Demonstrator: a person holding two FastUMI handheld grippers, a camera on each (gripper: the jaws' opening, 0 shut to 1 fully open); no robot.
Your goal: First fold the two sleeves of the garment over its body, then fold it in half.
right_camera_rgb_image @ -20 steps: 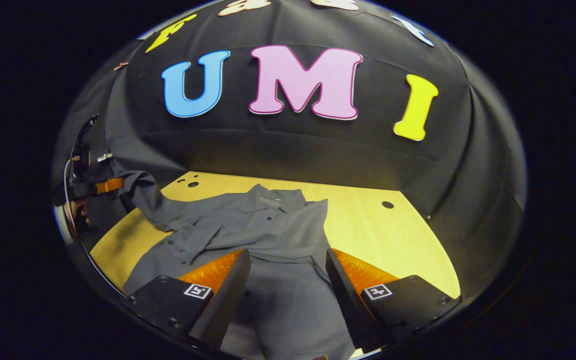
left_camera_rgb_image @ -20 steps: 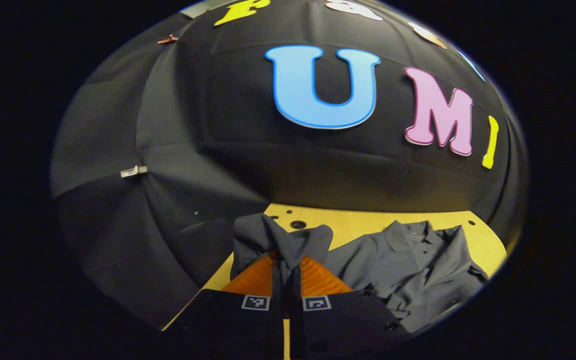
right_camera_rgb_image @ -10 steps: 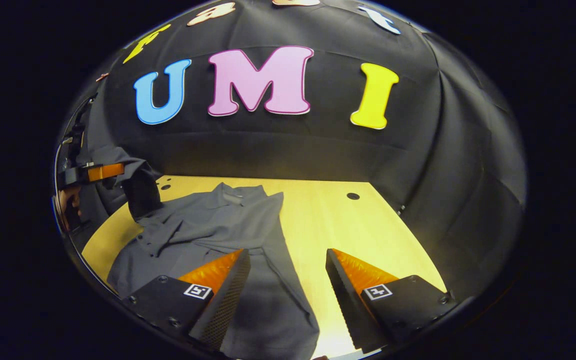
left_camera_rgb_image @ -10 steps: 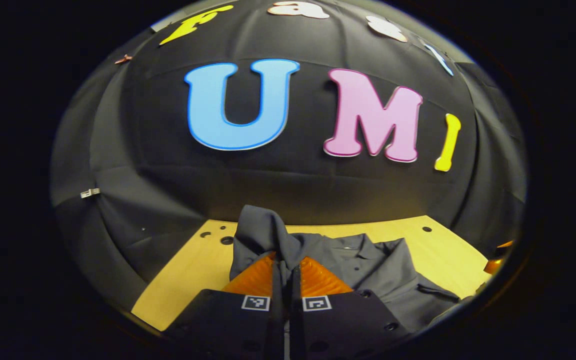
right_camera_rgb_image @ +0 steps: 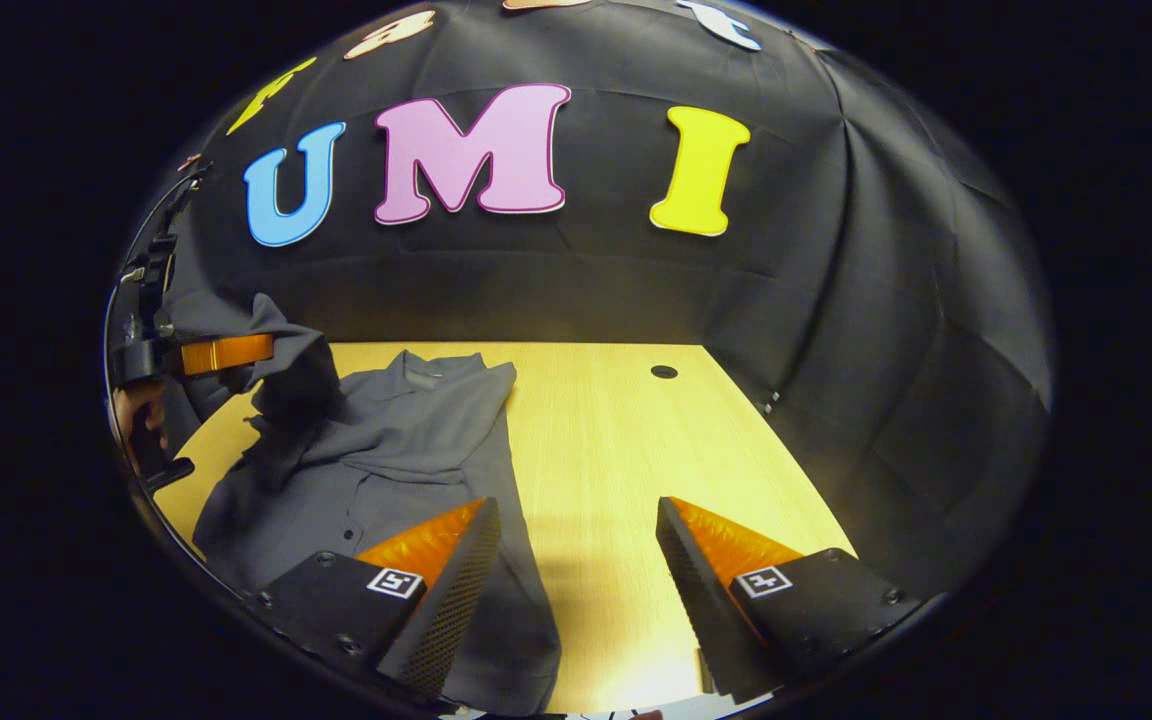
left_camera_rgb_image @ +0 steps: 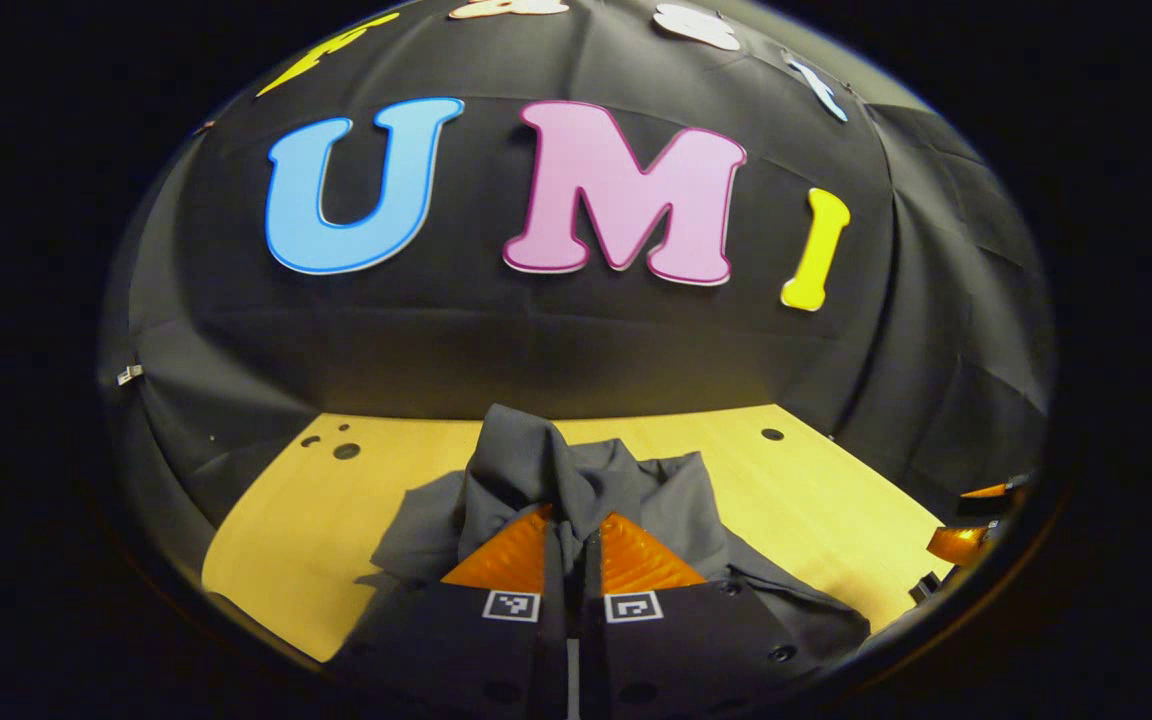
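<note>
Lying on the yellow wooden tabletop [right_camera_rgb_image: 616, 440] at 9 o'clock in the right gripper view is the grey garment [right_camera_rgb_image: 386, 450]. The left gripper [left_camera_rgb_image: 571, 545] pinches its sleeve [left_camera_rgb_image: 536, 470], lifted up. The right gripper [right_camera_rgb_image: 576, 560] hangs with fingers spread over bare wood.

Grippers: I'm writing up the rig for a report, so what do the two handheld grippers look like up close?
Each of the left gripper and right gripper has two wedge-shaped fingers tapering forward from blocky black housings fastened with screws. Each housing carries a small square black-and-white marker near the finger base. The fingers' inner faces show a fine ribbed or meshed texture.
</note>
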